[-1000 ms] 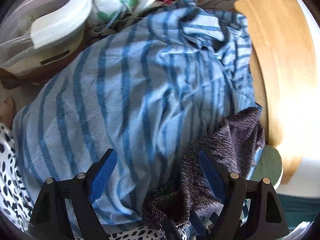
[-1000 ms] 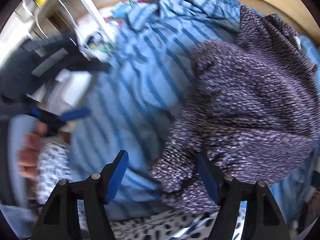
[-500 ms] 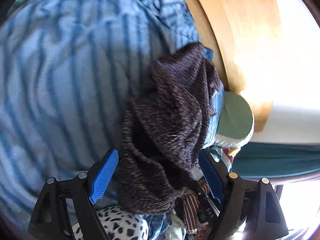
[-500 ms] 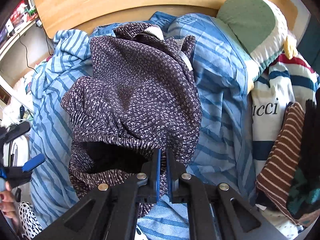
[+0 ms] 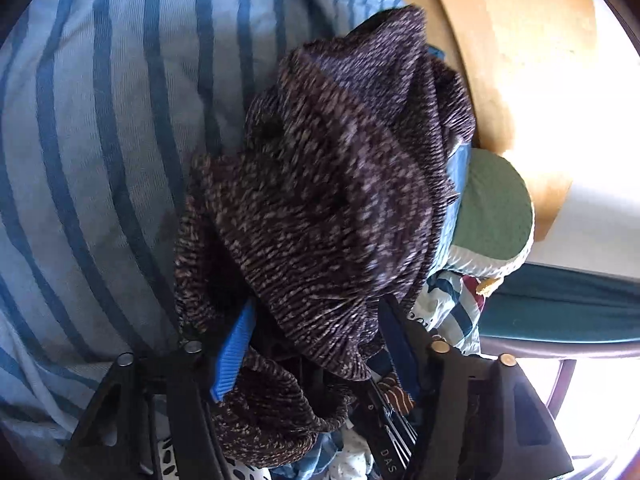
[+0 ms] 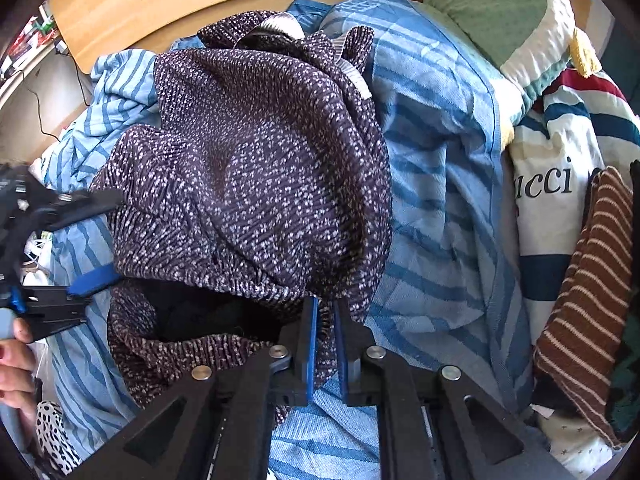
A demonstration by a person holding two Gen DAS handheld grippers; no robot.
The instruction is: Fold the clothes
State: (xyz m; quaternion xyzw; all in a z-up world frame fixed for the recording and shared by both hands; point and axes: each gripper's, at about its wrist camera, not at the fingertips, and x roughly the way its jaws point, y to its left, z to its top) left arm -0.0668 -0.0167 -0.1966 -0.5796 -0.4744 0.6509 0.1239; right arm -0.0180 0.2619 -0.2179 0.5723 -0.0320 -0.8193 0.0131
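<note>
while the right gripper (image 6: 324,344) jaws pinch the dark knit sweater's (image 6: 256,176) hem, the left gripper (image 5: 316,344) jaws straddle it half open.

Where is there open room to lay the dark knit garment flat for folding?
Freest patch: the blue striped bedding, left of the dark knit garment, though rumpled. A narrower strip lies between the garment and the green pillow. Crowded: the right side, with the white printed textile and brown striped garment. The wooden headboard closes the far edge.
</note>
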